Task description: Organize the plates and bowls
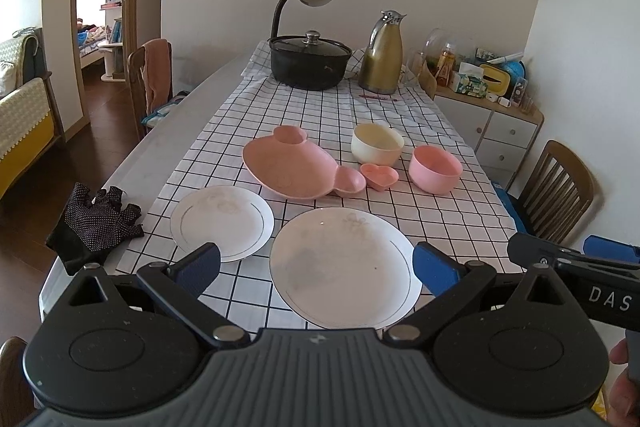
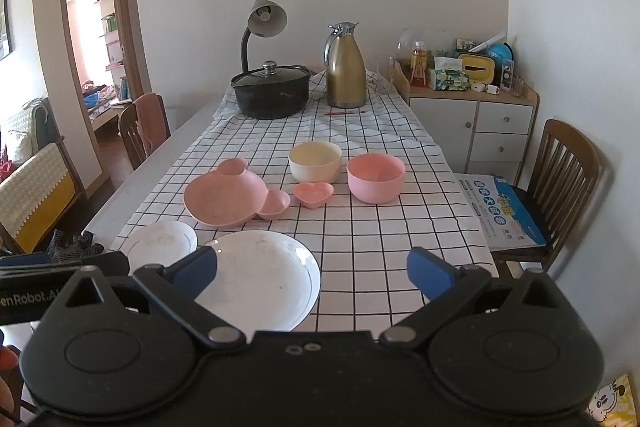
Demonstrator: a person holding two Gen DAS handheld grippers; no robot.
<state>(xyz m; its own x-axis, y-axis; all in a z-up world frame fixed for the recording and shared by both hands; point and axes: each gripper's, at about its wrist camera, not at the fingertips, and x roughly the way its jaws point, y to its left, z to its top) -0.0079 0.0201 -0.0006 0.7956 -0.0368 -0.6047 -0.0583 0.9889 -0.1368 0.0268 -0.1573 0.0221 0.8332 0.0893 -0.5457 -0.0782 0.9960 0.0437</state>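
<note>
Between the left gripper (image 1: 316, 269) jaws, spread wide and holding nothing: large white plate (image 1: 344, 267), just ahead and below, slightly toward the right jaw. Small white plate (image 1: 222, 221) sits just past the left jaw tip, rims of the two plates near but apart. Beyond both jaws: pink bear-shaped dish (image 1: 296, 163), then pink heart dish (image 1: 379, 176), cream bowl (image 1: 377, 143), pink bowl (image 1: 435, 168), all on the checked cloth (image 1: 320, 107). Black glove (image 1: 94, 219) lies outboard of the left jaw on the bare table (image 1: 168, 123). Right unit's body pokes in at the right edge.

Right wrist view: right gripper (image 2: 312, 273) also fully open, empty. Large white plate (image 2: 260, 279) is against the left jaw side; bare cloth (image 2: 380, 235) sits between the jaws. Pink bowl (image 2: 376, 177) straight ahead, well beyond the tips.

Risks, my read:
- Both units crowd the same plate; they could collide if both reach for it.
- Glazed plate rim is thin and slick; a shallow pinch could slip.
- Dragging a plate may bunch the cloth and shift the bowls.
- Stacking small plate under large would wobble.
</note>
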